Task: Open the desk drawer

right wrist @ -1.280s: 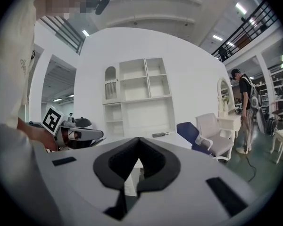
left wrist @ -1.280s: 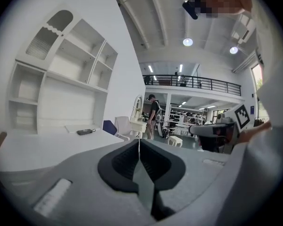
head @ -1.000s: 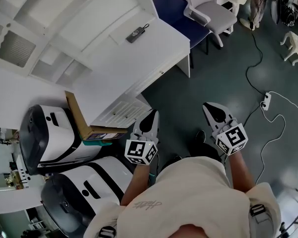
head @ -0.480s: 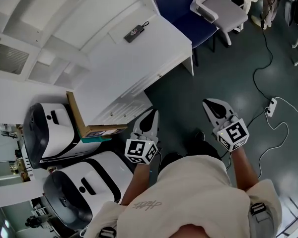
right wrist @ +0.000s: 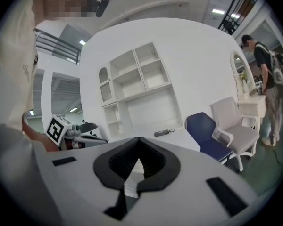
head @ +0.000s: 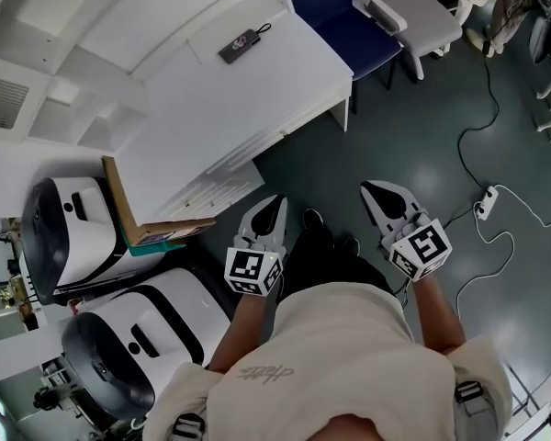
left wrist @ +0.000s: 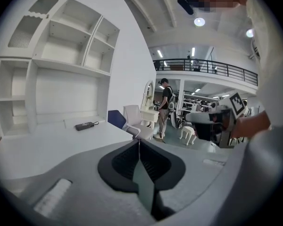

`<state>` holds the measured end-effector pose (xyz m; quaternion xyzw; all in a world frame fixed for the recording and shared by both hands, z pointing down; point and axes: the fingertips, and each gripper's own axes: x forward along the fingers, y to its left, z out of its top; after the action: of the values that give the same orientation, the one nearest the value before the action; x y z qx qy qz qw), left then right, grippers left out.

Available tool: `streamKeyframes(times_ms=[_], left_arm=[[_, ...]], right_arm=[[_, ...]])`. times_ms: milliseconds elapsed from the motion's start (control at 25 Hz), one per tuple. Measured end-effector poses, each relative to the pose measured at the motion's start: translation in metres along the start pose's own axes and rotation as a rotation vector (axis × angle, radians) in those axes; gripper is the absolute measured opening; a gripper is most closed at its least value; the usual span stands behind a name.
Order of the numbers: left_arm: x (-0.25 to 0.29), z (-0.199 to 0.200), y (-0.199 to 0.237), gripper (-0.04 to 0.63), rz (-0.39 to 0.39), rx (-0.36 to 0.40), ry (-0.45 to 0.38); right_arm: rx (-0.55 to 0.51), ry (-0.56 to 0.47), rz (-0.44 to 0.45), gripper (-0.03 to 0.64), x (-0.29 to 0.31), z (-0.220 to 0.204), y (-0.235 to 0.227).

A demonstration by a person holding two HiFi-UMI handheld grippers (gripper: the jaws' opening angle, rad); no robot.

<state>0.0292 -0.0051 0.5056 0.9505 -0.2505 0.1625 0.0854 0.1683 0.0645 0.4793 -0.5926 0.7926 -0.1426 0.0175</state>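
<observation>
The white desk [head: 257,90] stretches across the upper left of the head view. Its slatted drawer front [head: 211,194] sits under the near edge, flush with the desk. My left gripper [head: 272,208] hovers over the floor just right of that drawer front, not touching it, jaws shut with nothing between them [left wrist: 138,142]. My right gripper [head: 378,191] hangs farther right over the dark floor, also shut with nothing in it [right wrist: 138,140]. Both point toward the desk.
A black remote [head: 241,44] lies on the desk top. A blue chair [head: 335,12] and a white chair [head: 413,12] stand at the desk's far end. A cardboard box [head: 138,219] and two white-and-black machines [head: 138,338] sit left. A power strip [head: 484,203] and cables lie on the floor right.
Both grippers have drifted a little left and toward the desk in the head view. The jaws stay shut, and the drawer has not moved.
</observation>
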Motion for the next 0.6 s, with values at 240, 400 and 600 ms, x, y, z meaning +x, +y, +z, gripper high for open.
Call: streamKeyframes(times_ms=[240, 400, 600], left_arm=[[0.040, 0.029, 0.041, 0.018, -0.015, -0.032, -0.035], [0.071, 0.055, 0.061, 0.018, -0.061, -0.017, -0.066], [0.085, 0.069, 0.116, 0.018, -0.038, 0.003, -0.077]], right_arm=[[-0.019, 0.011, -0.061, 0.002, 0.023, 0.027, -0.020], [-0.044, 0.025, -0.089, 0.002, 0.049, 0.048, -0.045], [-0.076, 0.025, -0.116, 0.002, 0.108, 0.067, -0.048]])
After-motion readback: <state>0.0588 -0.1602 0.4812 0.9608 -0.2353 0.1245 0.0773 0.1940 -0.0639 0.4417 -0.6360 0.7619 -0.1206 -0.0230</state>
